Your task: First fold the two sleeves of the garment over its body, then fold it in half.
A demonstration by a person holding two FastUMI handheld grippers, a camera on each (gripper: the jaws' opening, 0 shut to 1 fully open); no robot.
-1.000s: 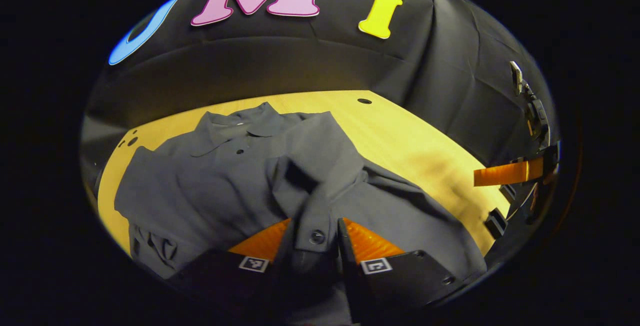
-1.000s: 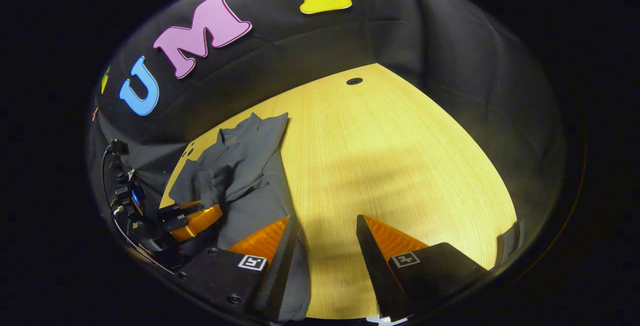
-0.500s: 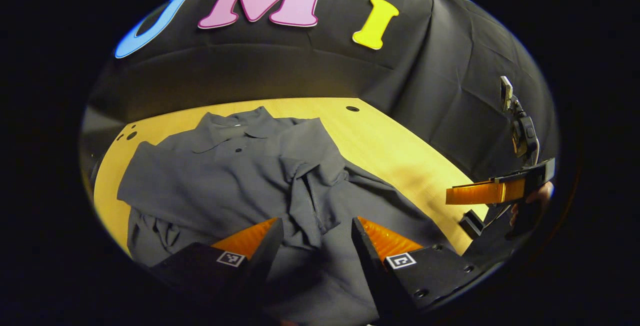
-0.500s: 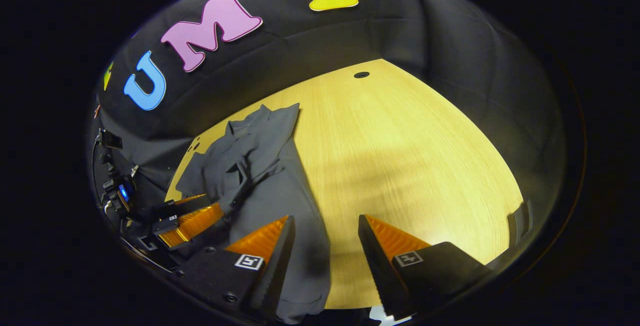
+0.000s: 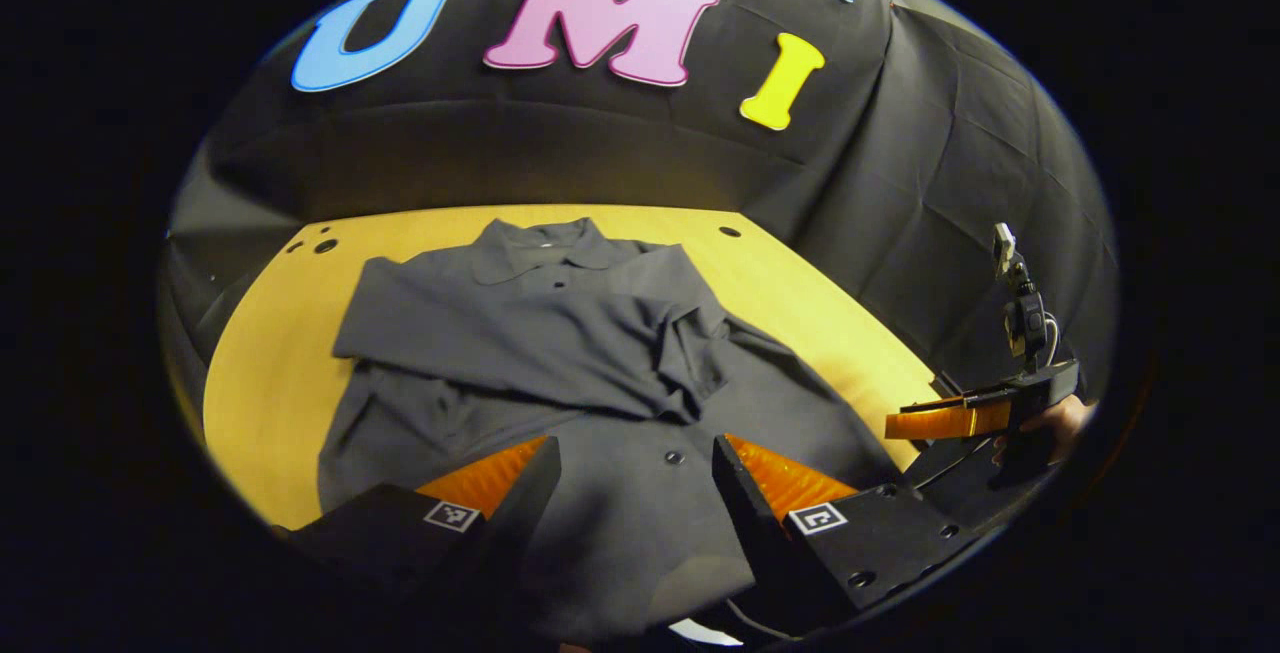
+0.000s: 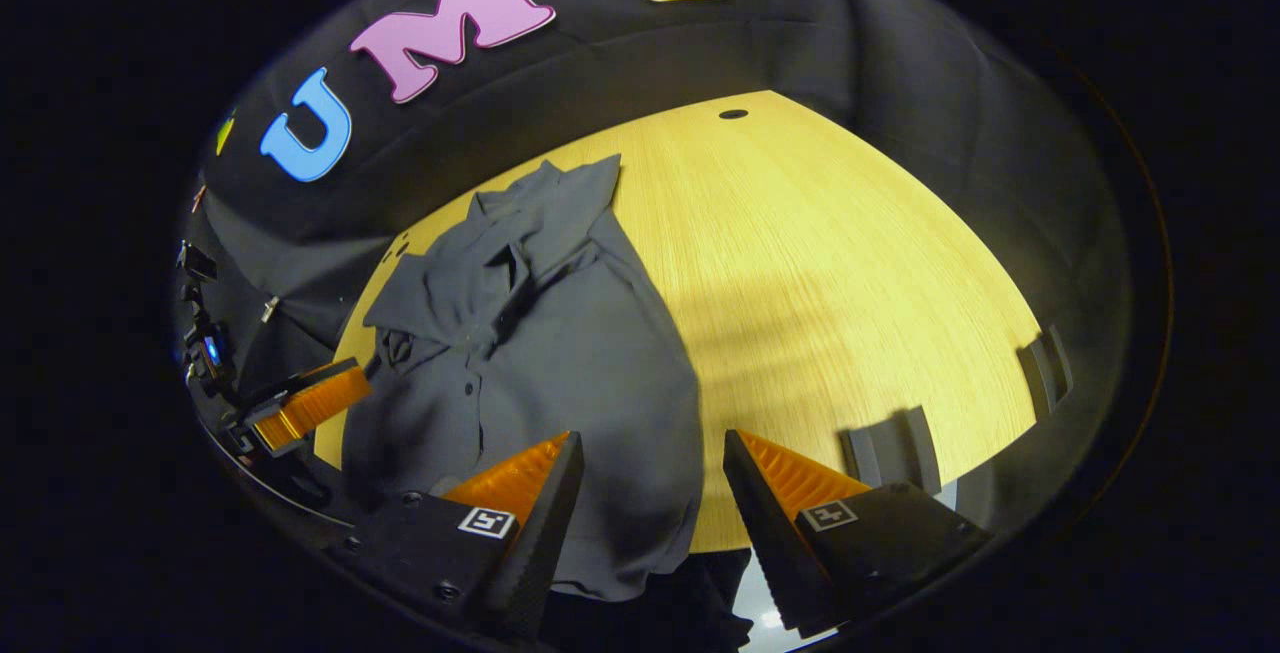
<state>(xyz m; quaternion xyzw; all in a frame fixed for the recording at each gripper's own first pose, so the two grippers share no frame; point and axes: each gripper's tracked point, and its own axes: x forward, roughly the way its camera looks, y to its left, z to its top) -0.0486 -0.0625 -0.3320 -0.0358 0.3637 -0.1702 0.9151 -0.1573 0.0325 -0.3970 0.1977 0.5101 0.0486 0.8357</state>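
The dark grey polo shirt (image 5: 560, 373) lies flat on the wooden table (image 5: 270, 373), with its collar (image 5: 545, 245) at the far side. One second ago the left gripper (image 5: 636, 478) was clamped on the cuff of a sleeve, held above the shirt body. Now its jaws stand apart and empty over the lower part of the shirt, and the sleeve (image 5: 520, 343) rests across the chest, below the collar. So this sleeve fold seems done. In the right gripper view, the right gripper (image 6: 650, 493) is also spread wide, holding nothing, above the hem corner of the shirt. Both sleeves appear to lie on the body, a little wrinkled near the middle. I judge the next step is the half fold, hem toward collar.
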